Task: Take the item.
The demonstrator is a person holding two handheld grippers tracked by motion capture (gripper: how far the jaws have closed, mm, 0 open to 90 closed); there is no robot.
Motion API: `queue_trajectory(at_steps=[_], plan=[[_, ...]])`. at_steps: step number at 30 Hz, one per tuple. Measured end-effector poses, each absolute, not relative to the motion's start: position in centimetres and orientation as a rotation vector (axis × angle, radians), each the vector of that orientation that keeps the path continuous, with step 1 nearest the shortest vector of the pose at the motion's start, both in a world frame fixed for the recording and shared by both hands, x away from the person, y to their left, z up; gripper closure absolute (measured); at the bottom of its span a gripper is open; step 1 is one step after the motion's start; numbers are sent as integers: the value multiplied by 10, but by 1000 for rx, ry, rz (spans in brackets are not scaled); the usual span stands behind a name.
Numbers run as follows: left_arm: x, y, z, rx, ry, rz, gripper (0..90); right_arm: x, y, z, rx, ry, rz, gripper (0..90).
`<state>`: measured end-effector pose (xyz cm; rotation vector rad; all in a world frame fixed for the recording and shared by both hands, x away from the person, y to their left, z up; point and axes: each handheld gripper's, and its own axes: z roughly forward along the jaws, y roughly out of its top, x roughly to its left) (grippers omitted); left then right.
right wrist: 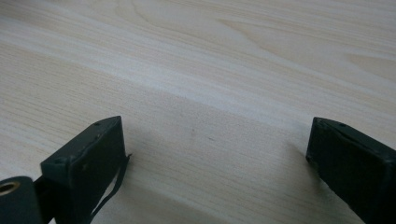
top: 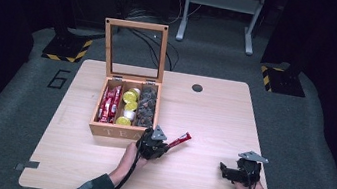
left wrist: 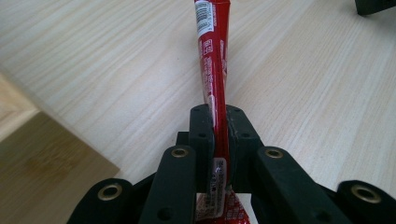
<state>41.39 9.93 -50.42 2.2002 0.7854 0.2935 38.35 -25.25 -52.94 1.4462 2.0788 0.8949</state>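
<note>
Left gripper (left wrist: 219, 135) clamped on a red sachet stick (left wrist: 214, 70), held over the table (top: 213, 116) just right of the tea box's (top: 115, 129) near corner. Thin, slick packet pinched near one end: likely to swivel or slip free. Right gripper (right wrist: 217, 144) wide open, empty, resting near right.

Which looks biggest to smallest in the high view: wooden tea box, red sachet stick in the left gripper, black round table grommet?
1. Wooden tea box with open glass lid
2. Red sachet stick, pinched in the left gripper
3. Black round table grommet, though it sits farther from the camera.
</note>
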Motion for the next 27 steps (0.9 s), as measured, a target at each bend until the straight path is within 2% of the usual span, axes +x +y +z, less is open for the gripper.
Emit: queue_trajectory(at_steps=[21,24,27], plan=[[415,88,-515,2250,809,303,811,384,-253,-529,1445,2079,895,40],[415,91,-512,2241,800,294,767,384,-253,-529,1446,2079,895,40],[414,91,-509,2248,797,298,687,384,-253,-529,1445,2079,895,40]])
